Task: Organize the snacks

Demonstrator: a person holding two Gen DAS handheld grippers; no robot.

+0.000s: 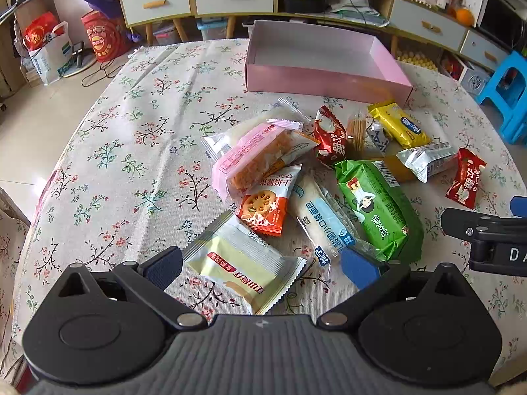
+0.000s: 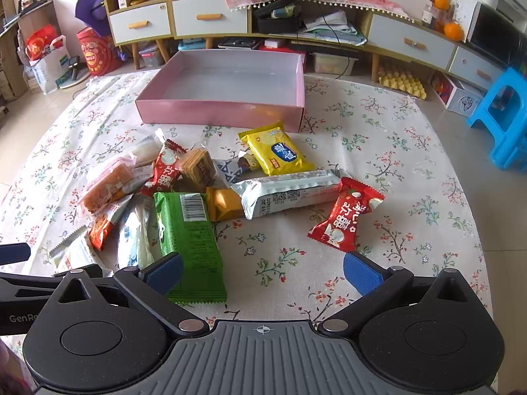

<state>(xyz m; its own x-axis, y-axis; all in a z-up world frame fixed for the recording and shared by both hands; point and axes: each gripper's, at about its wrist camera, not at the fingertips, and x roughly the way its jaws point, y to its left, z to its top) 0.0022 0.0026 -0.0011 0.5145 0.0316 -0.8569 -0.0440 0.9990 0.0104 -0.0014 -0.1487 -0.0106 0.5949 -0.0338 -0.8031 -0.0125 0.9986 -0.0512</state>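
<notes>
Cream snack packet (image 1: 245,268), long axis diagonal, between spread jaws.

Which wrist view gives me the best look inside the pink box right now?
Right wrist: the pink box sits near centre and its whole floor shows, empty. Left wrist shows the pink box further off at an angle, its near wall hiding part of the floor.

1. The shallow pink cardboard box (image 2: 224,112) sits at the far side of the floral-clothed counter (image 1: 138,138), its top open to entry from above.
2. A loose heap of wrapped snacks (image 1: 316,177) lies between the box and both grippers, blocking a low straight path.
3. Bare cloth lies left of the heap.
4. Bare cloth also spreads right of the red candy packet (image 2: 346,220).
</notes>
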